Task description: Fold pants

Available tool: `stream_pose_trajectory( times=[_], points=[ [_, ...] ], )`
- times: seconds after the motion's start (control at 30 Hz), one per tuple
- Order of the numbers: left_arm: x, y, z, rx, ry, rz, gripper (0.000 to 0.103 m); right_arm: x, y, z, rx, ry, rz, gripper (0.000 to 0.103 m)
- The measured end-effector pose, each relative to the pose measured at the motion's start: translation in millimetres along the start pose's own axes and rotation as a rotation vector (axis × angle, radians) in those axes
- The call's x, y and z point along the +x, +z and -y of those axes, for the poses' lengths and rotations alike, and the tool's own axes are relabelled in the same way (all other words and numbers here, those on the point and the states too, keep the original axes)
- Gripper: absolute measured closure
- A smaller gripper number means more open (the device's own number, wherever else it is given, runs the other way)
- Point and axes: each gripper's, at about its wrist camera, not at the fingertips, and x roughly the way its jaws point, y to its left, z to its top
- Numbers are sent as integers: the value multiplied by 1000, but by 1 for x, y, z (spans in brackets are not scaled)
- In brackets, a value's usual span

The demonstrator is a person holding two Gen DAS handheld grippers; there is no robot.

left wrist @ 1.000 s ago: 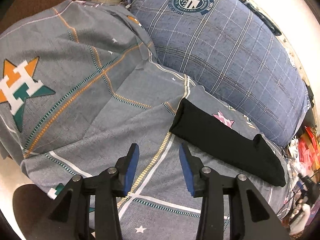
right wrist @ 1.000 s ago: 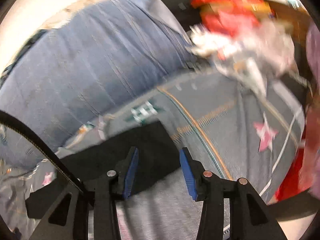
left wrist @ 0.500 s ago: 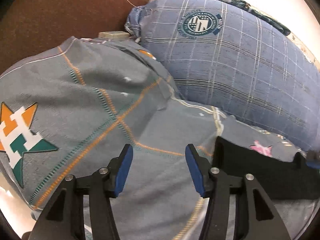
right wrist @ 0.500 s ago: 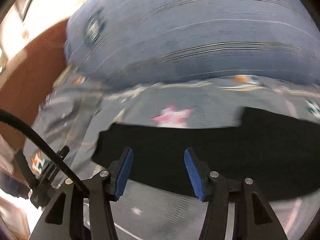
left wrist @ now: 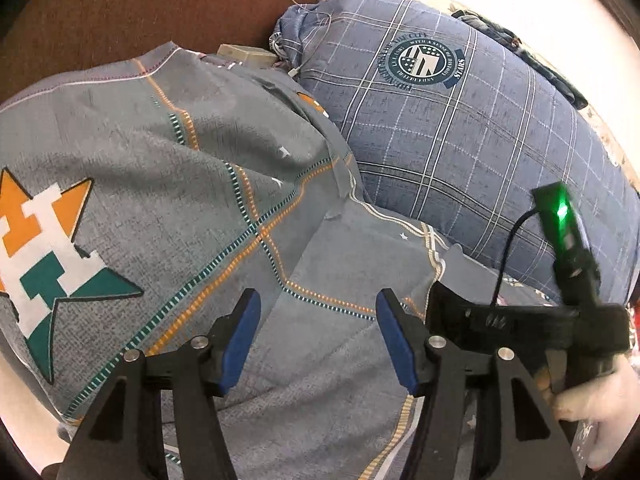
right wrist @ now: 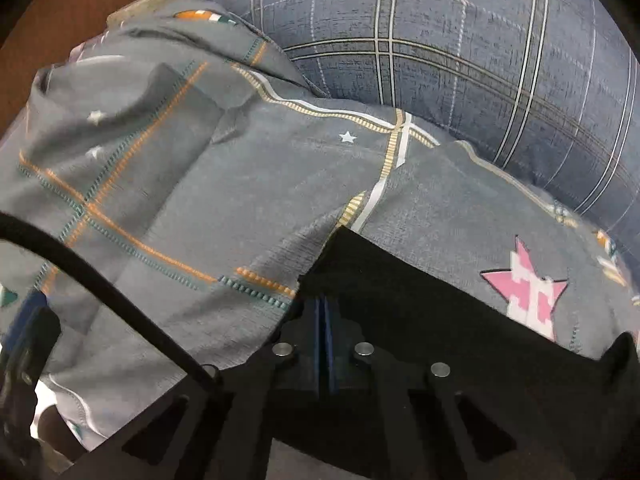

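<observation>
Biggest risk here: the right gripper [right wrist: 326, 316] has its jaws pinched shut at the end of the black pants [right wrist: 420, 320], but whether it caught every layer I can't tell, so a lift could let the fold slide apart. The pants lie on the grey bedspread [right wrist: 240, 200], near the blue pillow [left wrist: 460, 128]. The left gripper [left wrist: 318, 336] hangs wide open, empty. Half a second ago the right jaws were open above the pants.

Bright daylight, blown-out corners, fisheye warp, slight blur
</observation>
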Motion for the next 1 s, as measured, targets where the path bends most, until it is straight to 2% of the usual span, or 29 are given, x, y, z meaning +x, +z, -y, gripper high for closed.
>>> stream_pose_trajectory(
  times=[0.1,0.23,0.3,0.4,0.47,0.5,0.53,0.57,0.63,0.7,0.8,0.87,1.0],
  points=[
    [4,0,-2,-18,-13,-14,44,-21,7,5,14,21,74,100],
    [12,-2,-3,-27,-20,-48,44,-23,27,12,46,24,99,100],
    [13,-2,-2,-25,-18,-51,44,-9,35,20,71,44,75,100],
    [13,-3,-1,-19,-13,-48,44,17,36,23,91,100,-25,99],
    [15,-3,-1,-21,-11,-54,44,19,30,26,119,104,-35,97],
    [16,-3,-1,-24,-11,-58,44,17,29,26,124,106,-25,95],
    [17,-3,-1,-27,-14,-63,44,13,28,26,122,93,-14,84],
    [18,-3,-1,-29,-16,-67,44,11,27,24,110,62,-7,67],
    [20,-4,1,-25,-12,-71,44,9,24,20,72,-16,3,43],
    [21,-4,2,-18,-11,-74,44,13,22,13,23,-70,-4,40],
    [20,-3,4,-14,-16,-73,44,32,21,6,-9,-128,-77,40],
    [20,-3,4,-12,-16,-68,44,34,19,0,-52,-176,-65,40],
    [23,-5,3,-8,-3,-82,44,34,19,-1,-82,-172,-60,41]
  ],
)
